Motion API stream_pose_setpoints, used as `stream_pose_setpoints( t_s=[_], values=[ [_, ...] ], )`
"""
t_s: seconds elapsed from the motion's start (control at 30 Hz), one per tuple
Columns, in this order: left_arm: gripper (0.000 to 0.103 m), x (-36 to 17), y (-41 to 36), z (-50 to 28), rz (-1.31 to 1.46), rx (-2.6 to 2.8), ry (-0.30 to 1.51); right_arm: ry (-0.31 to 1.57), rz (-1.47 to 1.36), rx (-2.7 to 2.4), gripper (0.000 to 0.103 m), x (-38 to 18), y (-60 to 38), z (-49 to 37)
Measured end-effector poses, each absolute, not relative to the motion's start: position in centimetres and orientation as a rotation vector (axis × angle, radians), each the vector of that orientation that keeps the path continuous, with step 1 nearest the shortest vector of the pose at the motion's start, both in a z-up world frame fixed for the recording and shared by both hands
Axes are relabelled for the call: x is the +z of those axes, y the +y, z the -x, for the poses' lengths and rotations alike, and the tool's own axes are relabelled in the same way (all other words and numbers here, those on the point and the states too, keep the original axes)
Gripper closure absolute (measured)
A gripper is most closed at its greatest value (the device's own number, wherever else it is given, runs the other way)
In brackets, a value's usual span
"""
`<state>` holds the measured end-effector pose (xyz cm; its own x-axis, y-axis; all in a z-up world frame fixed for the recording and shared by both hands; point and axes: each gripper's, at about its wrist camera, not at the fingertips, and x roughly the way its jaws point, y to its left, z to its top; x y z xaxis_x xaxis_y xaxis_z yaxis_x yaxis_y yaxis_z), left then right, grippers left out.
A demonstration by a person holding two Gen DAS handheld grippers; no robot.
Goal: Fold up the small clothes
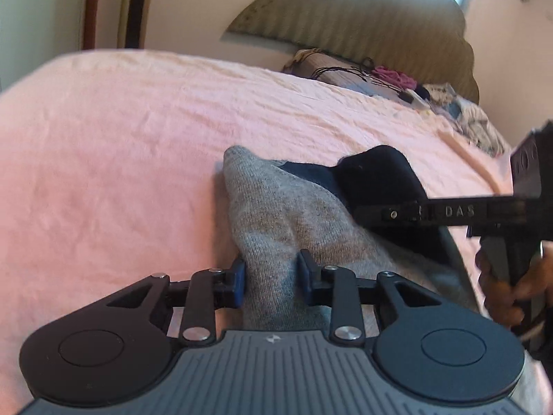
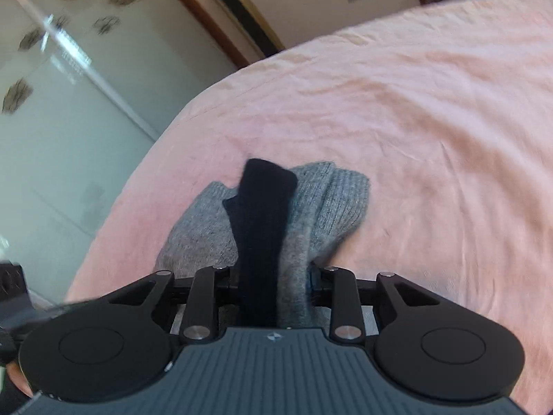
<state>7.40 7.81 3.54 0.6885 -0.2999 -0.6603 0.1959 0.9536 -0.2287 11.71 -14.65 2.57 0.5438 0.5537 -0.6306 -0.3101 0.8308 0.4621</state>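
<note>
Left wrist view: left gripper [image 1: 271,273] clamps grey sock [image 1: 276,221] end; sock's long axis runs ahead. Right gripper [image 2: 273,276] pinches grey-and-black sock [image 2: 266,214] bundle.

My left camera sits on my left gripper [image 1: 271,273], looking down along its fingers, close over the pink bedspread [image 1: 121,145] toward the headboard [image 1: 363,24]; my right camera rides my right gripper [image 2: 274,276], equally close, facing the wardrobe doors [image 2: 69,121]. Both share the grey-and-black sock [image 1: 276,214] and bedspread.

A grey knit garment [image 1: 276,214] with black part [image 1: 376,176] lies bunched on the pink bedspread [image 1: 121,159].
</note>
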Motion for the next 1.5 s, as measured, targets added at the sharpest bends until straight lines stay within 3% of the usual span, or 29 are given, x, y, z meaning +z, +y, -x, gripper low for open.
stream_pose_setpoints(
  t_s=[0.1,0.13,0.2,0.27,0.3,0.33,0.4,0.47,0.57,0.63,0.67,0.73,0.77,0.87,1.0,1.07,1.17,1.2,1.33,1.43,1.5],
  values=[
    [0.07,4.3,8.5,-6.4,0.197,-0.293,0.754,0.833,-0.408,0.458,0.063,1.5,-17.6,-11.4],
    [0.067,4.6,9.1,-5.5,0.22,-0.309,0.752,0.832,-0.465,0.438,0.054,1.4,-18.7,-10.7],
    [0.053,4.7,10.5,-3.6,0.296,-0.368,0.766,0.845,-0.507,0.431,0.041,2.0,-19.8,-8.1],
    [0.052,3.8,11.7,-2.2,0.402,-0.438,0.831,0.859,-0.502,0.469,0.014,2.6,-20.2,-4.7],
    [0.052,3.2,12.1,-1.5,0.442,-0.455,0.867,0.878,-0.495,0.492,0.012,2.6,-20.3,-2.8],
    [0.053,2.4,12.3,-1.1,0.472,-0.472,0.908,0.896,-0.494,0.512,0.012,2.4,-20.4,-1.4],
    [0.069,1.5,12.2,-0.4,0.47,-0.447,0.919,0.908,-0.506,0.542,0.018,2.1,-20.3,1.0],
    [0.072,1.6,11.7,-0.3,0.399,-0.441,0.91,0.973,-0.456,0.551,0.084,1.3,-19.4,2.3],
    [0.068,2.3,10.3,0.2,0.24,-0.426,0.868,0.932,-0.456,0.545,0.085,1.0,-19.6,3.3],
    [0.066,3.6,9.7,2.0,0.147,-0.367,0.808,0.922,-0.447,0.504,0.077,1.7,-19.4,3.7],
    [0.066,4.4,9.4,3.6,0.094,-0.346,0.749,0.904,-0.419,0.476,0.065,2.4,-19.1,4.3],
    [0.057,5.4,9.1,6.6,0.023,-0.319,0.636,0.827,-0.341,0.409,0.059,4.3,-18.4,6.1],
    [0.042,5.5,8.8,7.6,0.012,-0.316,0.609,0.776,-0.304,0.395,0.055,5.2,-17.9,7.5],
    [0.038,4.9,6.8,8.0,-0.012,-0.321,0.608,0.663,-0.241,0.419,0.034,6.5,-16.0,10.5],
    [0.036,2.1,5.6,6.1,-0.053,-0.285,0.73,0.75,-0.125,0.441,0.035,4.6,-13.0,9.0],
    [0.036,2.3,6.5,6.4,-0.01,-0.275,0.727,0.755,-0.08,0.447,0.042,2.9,-12.7,8.8],
    [0.038,3.3,7.8,8.3,-0.003,-0.24,0.699,0.79,-0.067,0.422,0.042,4.1,-12.4,9.8],
    [0.038,3.5,8.2,8.9,0.009,-0.239,0.699,0.783,-0.084,0.414,0.04,4.7,-12.6,10.3],
    [0.036,2.5,8.4,10.8,0.082,-0.218,0.72,0.698,-0.119,0.338,0.004,5.7,-13.1,13.5],
    [0.028,1.7,7.4,11.2,0.064,-0.178,0.687,0.712,-0.103,0.235,0.0,4.2,-12.4,14.8],
    [0.016,1.4,6.8,11.0,0.028,-0.152,0.686,0.768,-0.098,0.169,0.0,2.3,-12.0,14.9]
  ],
)
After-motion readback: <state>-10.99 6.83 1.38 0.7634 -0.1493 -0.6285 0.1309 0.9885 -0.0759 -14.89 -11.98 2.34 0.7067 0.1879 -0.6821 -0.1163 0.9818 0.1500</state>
